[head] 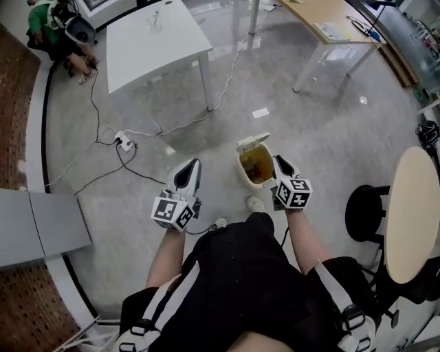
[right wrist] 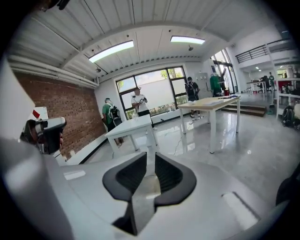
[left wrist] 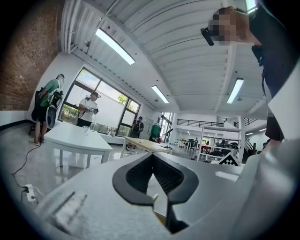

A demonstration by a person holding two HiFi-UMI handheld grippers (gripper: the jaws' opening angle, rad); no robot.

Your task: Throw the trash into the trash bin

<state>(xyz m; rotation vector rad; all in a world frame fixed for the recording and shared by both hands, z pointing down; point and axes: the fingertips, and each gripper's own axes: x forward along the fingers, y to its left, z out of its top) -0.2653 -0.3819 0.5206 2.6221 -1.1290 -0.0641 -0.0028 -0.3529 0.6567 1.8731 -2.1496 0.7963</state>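
The trash bin (head: 256, 167) stands on the grey floor (head: 330, 130) at the middle of the head view. Its lid (head: 252, 141) is tipped up at the upper-left rim, and something brownish lies inside, too small to name. The right tool (head: 278, 160) overlaps the bin's right rim in the picture; whether it touches the rim cannot be told. Its own view shows the jaws released, a narrow slit apart, with only floor seen through the slit. The left tool (head: 195, 165) sits to the left of the bin and apart from it, over bare floor. Its own view shows the pad tips met, clenched with nothing gripped.

The open room lies above the bin in the frame, broken only by a paper scrap (head: 260, 113). At the upper left is a white worktop (head: 158, 42). A cable (head: 227, 81) runs past its near leg down to a power strip (head: 124, 142), which lies up and to the left of the left tool. A wooden worktop (head: 323, 17) is cut off by the top edge. At the right edge a round worktop (head: 412, 213), cut by the frame, and a black stool (head: 366, 213) stand close beside the person. A grey panel (head: 41, 223) closes off the lower left.

The person's dark clothes (head: 240, 275) hide the floor below the hands. A person in green (head: 42, 24) at the upper-left corner is partly cut off.
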